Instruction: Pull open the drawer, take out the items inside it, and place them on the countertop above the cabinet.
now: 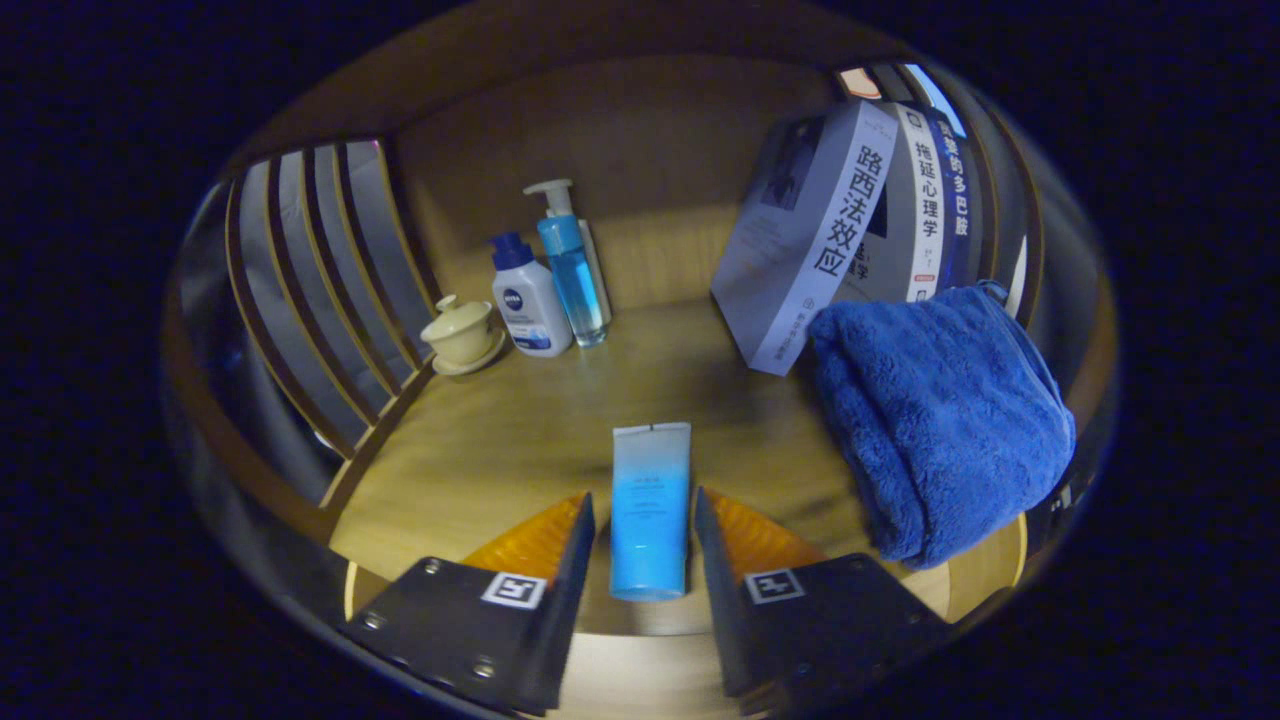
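Gripper view: tube (650,510) between parted fingers (578,545); towel (940,420) right.

Gripper (645,510) jaws carry square black-and-white tags and silver screws.

tube (650,510) lies on countertop (500,440) between hand-held gripper (645,515) fingers; towel (940,420) right, bottles (550,285) behind left.

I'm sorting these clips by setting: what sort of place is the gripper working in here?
Probably a home-style wooden countertop nook. Toiletry bottles and a lidded teacup stand at the back, books lean beside a folded blue towel, and a blue tube stands between the gripper fingers, untouched.
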A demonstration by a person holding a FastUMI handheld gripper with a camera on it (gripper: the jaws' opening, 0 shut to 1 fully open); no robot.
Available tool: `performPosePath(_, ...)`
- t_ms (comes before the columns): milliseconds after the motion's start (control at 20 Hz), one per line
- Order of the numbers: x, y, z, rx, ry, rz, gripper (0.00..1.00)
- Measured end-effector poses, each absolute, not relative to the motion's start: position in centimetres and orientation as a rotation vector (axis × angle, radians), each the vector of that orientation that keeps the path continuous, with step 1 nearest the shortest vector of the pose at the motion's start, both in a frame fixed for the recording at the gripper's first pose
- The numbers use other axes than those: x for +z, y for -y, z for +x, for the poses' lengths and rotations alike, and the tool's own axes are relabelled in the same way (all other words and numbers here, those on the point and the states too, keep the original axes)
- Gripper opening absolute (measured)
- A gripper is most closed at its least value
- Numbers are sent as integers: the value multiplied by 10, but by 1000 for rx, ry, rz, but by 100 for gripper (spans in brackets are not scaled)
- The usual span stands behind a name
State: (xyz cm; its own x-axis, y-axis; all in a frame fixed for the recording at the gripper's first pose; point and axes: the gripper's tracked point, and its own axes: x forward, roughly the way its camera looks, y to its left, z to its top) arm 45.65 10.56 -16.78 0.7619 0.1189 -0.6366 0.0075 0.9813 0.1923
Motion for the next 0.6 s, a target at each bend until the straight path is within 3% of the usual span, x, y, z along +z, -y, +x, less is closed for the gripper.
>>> performPosePath(200,-145,-106,439,79,-645,226,99)
performPosePath(600,-86,-102,347,175,-542,205,99)
